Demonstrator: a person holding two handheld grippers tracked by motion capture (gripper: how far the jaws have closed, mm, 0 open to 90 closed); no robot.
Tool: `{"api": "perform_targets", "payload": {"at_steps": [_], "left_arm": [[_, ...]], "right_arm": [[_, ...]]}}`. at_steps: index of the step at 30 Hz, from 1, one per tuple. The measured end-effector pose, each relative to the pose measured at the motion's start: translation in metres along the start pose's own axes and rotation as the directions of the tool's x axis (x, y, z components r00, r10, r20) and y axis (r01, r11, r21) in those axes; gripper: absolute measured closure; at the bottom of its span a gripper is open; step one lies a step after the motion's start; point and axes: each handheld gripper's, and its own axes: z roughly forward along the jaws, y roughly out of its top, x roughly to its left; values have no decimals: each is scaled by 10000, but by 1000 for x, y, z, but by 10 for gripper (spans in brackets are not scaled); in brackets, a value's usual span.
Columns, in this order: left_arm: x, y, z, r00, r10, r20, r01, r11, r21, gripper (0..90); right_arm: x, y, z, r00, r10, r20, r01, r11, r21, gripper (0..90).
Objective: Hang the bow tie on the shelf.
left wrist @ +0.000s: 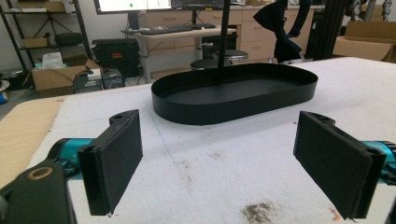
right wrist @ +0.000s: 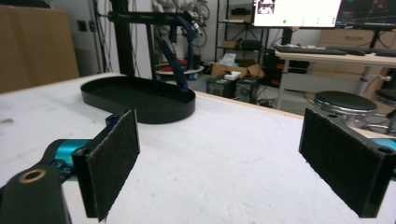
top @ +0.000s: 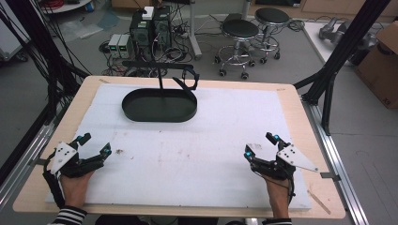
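Note:
A black oval tray (top: pixel 159 106) with a thin upright post rests on the white mat (top: pixel 187 145) toward the table's far side. It appears ahead of the jaws as the tray (left wrist: pixel 233 93) in the left gripper view and off to the left as the tray (right wrist: pixel 137 99) in the right gripper view. A dark headset-like object (top: pixel 187 78) hangs from the post's crossbar. My left gripper (top: pixel 95 144) rests open near the front left corner, held by a hand. My right gripper (top: pixel 260 144) rests open near the front right. Nothing sits between either pair of pads.
The mat covers most of a wooden table (top: pixel 300 112); small dirt stains (left wrist: pixel 254 212) mark it near the left gripper. Beyond the far edge stand two stools (top: pixel 240 33), computer boxes (top: pixel 150 29) and cables. A black frame leg (top: pixel 335 61) rises at the right.

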Motion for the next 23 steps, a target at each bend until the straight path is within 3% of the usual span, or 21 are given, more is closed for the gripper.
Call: {"api": "perform_targets", "payload": {"at_steps": [8, 12, 15, 20, 23], "left_arm": [[0, 0, 0, 10000, 98, -15, -98, 9999, 42, 159], [-1, 0, 0, 10000, 87, -29, -87, 9999, 52, 159], [-1, 0, 1, 10000, 75, -18, -75, 9999, 78, 159], [-1, 0, 0, 9999, 137, -42, -137, 9999, 82, 159], [-2, 0, 0, 9999, 126, -80, -126, 9999, 13, 159]], "right_arm": [[3, -21, -3, 9984, -126, 549, 143, 9994, -311, 114], [5, -32, -3, 9977, 48, 671, -23, 9993, -379, 114], [4, -40, 0, 9975, -38, 712, 30, 9999, 111, 114], [4, -41, -2, 9972, 37, 742, -26, 9999, -142, 114], [2, -41, -4, 9958, 314, 860, -282, 9988, -389, 114]]}}
